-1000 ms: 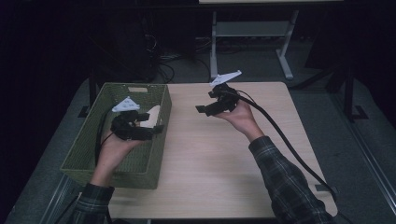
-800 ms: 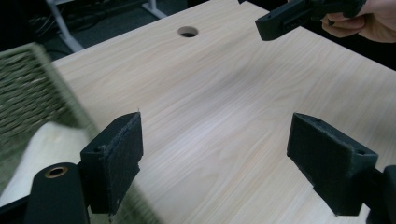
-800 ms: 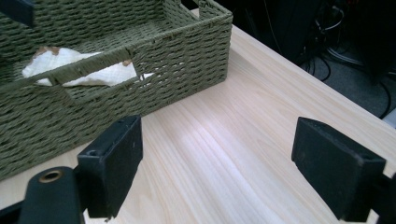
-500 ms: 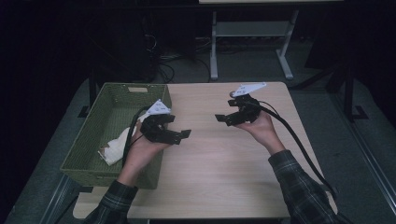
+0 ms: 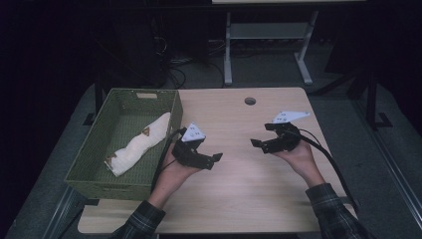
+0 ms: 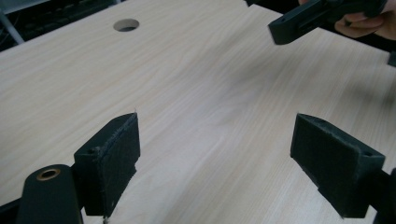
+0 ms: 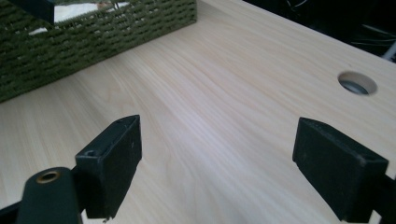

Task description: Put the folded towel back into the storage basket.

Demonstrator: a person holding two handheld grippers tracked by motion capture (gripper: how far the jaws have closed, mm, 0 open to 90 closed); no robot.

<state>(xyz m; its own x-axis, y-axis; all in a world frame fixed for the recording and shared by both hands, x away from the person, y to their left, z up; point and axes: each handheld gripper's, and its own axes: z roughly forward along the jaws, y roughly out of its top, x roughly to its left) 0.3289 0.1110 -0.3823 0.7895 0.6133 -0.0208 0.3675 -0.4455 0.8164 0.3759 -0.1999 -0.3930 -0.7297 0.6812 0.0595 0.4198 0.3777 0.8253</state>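
Note:
A rolled white cloth (image 5: 140, 144) lies slantwise in the green woven basket (image 5: 109, 186) at the table's left. My left gripper (image 5: 216, 159) hovers over the bare wood just right of the basket. Its jaws have just been opening and now stand wide with nothing between them (image 6: 215, 158). My right gripper (image 5: 256, 144) faces it from the right, open and empty (image 7: 215, 163), low over the tabletop. In the left gripper view the right gripper (image 6: 299, 21) shows at the top right. The basket's wall (image 7: 93, 42) and the cloth (image 7: 79, 10) appear in the right gripper view.
The light wooden table (image 5: 239, 199) has a round cable hole (image 5: 250, 101) near its far edge. Black cables trail from both grippers. Beyond the table stands a white metal frame (image 5: 263, 35) on a dark floor.
The left gripper has come out of the basket and moved right over the table. The right gripper has moved nearer and lower. The white cloth now lies uncovered in the basket.

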